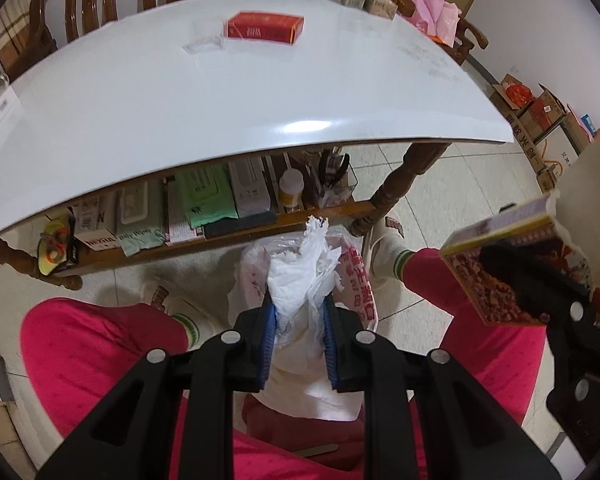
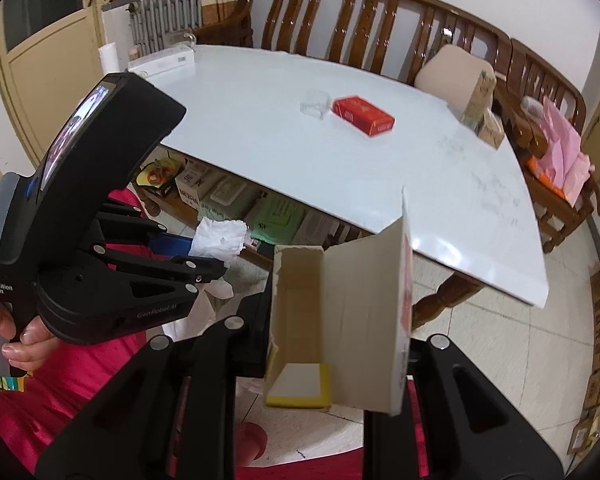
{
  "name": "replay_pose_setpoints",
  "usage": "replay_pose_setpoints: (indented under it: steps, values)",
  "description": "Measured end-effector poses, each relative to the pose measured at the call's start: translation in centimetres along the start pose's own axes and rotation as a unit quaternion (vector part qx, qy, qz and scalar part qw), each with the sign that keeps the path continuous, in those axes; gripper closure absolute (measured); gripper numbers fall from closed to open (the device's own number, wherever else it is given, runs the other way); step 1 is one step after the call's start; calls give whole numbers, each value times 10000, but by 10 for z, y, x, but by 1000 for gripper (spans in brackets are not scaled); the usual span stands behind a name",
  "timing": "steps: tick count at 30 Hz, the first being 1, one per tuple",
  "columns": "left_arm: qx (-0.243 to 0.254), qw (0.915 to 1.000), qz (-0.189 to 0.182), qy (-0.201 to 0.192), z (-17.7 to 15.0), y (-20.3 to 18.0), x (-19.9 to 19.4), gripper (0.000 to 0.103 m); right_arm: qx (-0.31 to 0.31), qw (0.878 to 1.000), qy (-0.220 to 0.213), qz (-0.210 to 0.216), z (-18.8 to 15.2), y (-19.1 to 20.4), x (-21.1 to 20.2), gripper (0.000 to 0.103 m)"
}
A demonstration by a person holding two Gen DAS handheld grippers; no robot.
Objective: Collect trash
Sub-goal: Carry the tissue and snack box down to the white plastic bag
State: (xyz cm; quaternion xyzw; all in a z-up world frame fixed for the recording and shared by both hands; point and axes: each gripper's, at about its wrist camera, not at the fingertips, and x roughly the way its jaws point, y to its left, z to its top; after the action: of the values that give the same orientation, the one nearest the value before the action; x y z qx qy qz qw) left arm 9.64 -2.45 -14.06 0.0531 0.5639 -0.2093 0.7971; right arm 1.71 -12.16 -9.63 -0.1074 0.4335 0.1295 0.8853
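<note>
Through the left wrist camera, we have the left gripper (image 1: 299, 312) clamped on a crumpled white tissue (image 1: 300, 276), which sticks out ahead of the blue pads (image 1: 269, 344); directly beyond the fingertips lies a white plastic bag (image 1: 356, 288) with red print on the floor between our feet. Far ahead, on the white table (image 1: 180, 100), a red box (image 1: 265, 28) and a clear plastic wrapper (image 1: 203, 45) are still waiting. To our right, the right gripper (image 1: 540, 284) grips a torn-open carton (image 1: 500, 276). Through the right wrist camera, that carton (image 2: 340, 320) fills the space between the fingers, its open top facing us and apparently empty; the jaws are closed on its sides. The left gripper (image 2: 212, 256) shows off to the left with the tissue (image 2: 220, 238) at its tip. We judge we are in the drop-off step: both tools hold trash near the bag. Next, each tool must come over the bag's mouth and let go, then we return for the red box (image 2: 363, 115) and the wrapper (image 2: 314, 106).
</note>
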Motion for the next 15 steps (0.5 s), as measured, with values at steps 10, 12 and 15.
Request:
replay_pose_setpoints:
  steps: [10,12,15]
  values:
    - [-296,9982,-90,518,1,7,62,82,434,9980,453,66,-37,-13,54,83]
    - [-376,9973,-103,625,1,9,75,82,503,9973,529,73,-43,-16,65,83]
    - [-465,9961,-106,746,2,11,95,82,702,9953,653,141,-52,-21,83,83]
